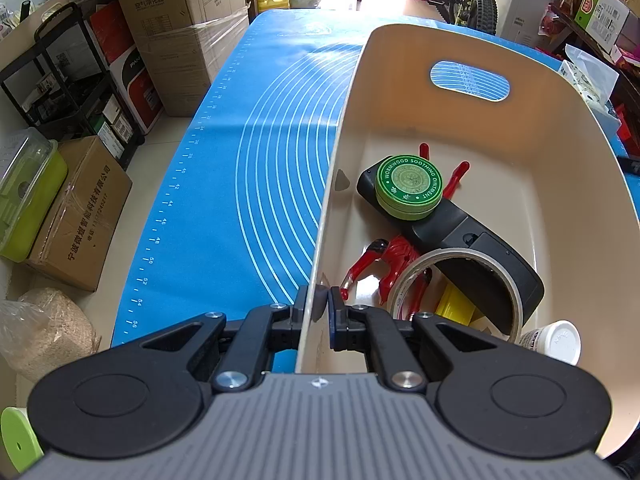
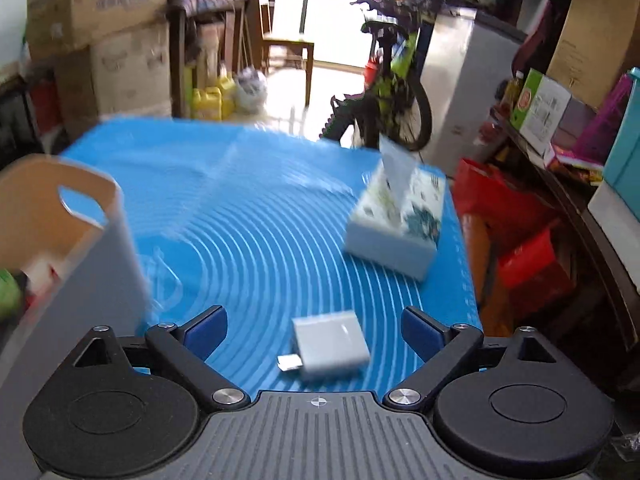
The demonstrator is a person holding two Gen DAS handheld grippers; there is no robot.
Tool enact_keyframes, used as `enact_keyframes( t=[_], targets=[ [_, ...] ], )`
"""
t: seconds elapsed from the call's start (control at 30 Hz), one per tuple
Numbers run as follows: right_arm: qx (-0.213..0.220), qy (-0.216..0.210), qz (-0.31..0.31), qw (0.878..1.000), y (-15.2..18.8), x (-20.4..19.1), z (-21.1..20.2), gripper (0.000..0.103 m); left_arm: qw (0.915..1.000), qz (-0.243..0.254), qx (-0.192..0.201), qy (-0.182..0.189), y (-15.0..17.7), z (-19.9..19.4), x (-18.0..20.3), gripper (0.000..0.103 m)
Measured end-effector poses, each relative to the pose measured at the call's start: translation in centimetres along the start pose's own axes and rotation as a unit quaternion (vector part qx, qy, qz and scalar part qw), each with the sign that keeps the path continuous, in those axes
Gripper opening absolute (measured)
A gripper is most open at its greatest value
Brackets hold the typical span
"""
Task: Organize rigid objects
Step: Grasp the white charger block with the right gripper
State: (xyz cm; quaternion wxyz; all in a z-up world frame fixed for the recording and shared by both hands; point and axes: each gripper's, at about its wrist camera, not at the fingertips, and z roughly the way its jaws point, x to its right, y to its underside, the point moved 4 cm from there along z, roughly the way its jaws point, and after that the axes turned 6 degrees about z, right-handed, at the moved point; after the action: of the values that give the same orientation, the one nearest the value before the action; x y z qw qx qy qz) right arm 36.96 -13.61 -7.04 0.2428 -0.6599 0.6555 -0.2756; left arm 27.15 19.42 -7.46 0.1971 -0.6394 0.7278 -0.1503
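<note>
Left wrist view only: left gripper (image 1: 323, 304) pinched nearly closed on the near wall of the cream plastic bin (image 1: 520, 128), one pad outside, one inside. Inside the bin, nearest at 4 o'clock, a small white-capped bottle (image 1: 554, 342); then a roll of clear packing tape (image 1: 456, 292) standing on edge over a yellow block (image 1: 454, 304), with a red toy figure (image 1: 384, 268) at its left. Beyond these, a black remote-like device (image 1: 452, 228), long axis running from 10 o'clock to 4 o'clock, and a round green ointment tin (image 1: 409, 186) lying flat on its far end.

Right wrist view only, blurred: right gripper (image 2: 314, 336) spread wide, nothing clamped. Between the pads, lying flat on the blue ring-marked silicone mat (image 2: 260, 220), a small white rectangular charger (image 2: 332, 342), metal plug end pointing to about 8 o'clock, long axis slightly diagonal. Cream bin at 9 o'clock. Farther out at 1 o'clock, a patterned white tissue box (image 2: 396, 224), long axis toward 1 o'clock.
</note>
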Motion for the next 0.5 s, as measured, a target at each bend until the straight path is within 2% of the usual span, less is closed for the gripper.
enact_keyframes(
  t=[0.27, 0.5],
  targets=[
    [-0.011, -0.011, 0.048, 0.999, 0.3, 1.5, 3.9, 0.094, 1.0000, 0.001, -0.001, -0.002, 0.1, 0.0, -0.1, 0.011],
    [-0.041, -0.006, 0.044, 0.998, 0.6, 1.7, 6.4, 0.086, 1.0000, 0.004, -0.002, -0.006, 0.1, 0.0, 0.1, 0.011]
  ],
)
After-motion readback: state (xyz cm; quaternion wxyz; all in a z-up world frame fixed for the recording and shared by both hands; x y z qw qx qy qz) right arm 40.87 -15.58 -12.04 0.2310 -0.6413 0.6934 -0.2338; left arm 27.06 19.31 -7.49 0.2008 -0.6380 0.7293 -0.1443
